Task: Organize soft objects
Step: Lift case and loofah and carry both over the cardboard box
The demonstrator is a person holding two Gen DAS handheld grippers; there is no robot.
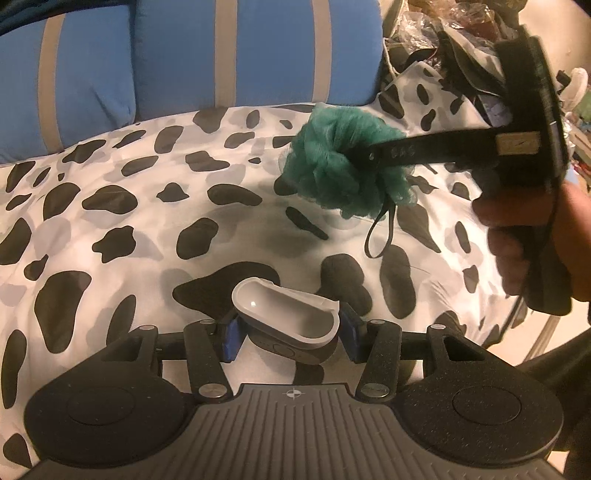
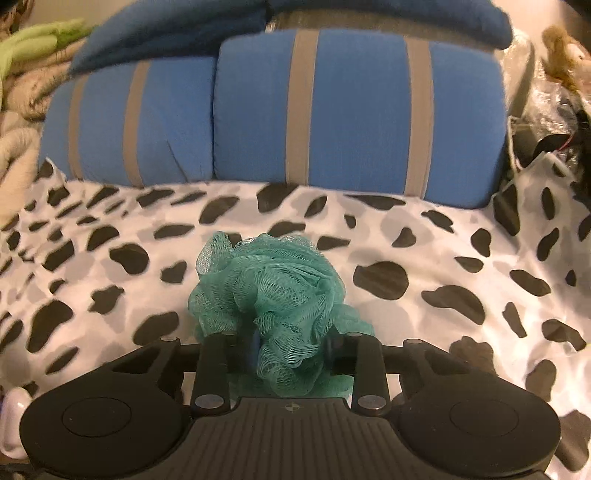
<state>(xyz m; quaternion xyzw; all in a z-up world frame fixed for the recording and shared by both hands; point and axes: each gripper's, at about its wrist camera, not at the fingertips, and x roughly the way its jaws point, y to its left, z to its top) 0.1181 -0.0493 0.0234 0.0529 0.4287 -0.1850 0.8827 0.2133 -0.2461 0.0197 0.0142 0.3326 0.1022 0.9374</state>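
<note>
A teal mesh bath pouf (image 2: 273,295) is squeezed between the pads of my right gripper (image 2: 288,350), which is shut on it. In the left wrist view the same pouf (image 1: 332,158) hangs over the spotted bed cover (image 1: 147,221) at the tip of the right gripper (image 1: 364,157), held by a hand (image 1: 517,236). Its dark cord loop (image 1: 380,236) dangles below. My left gripper (image 1: 288,332) is shut on a grey soft earbud case (image 1: 284,314), whose open side faces up.
Blue pillows with grey stripes (image 2: 351,110) line the far side of the black-and-white spotted cover (image 2: 443,258). Bags and clutter (image 1: 443,29) pile up at the right. Knitted cream and green fabric (image 2: 22,74) lies at the left. A small white object (image 2: 14,424) sits low left.
</note>
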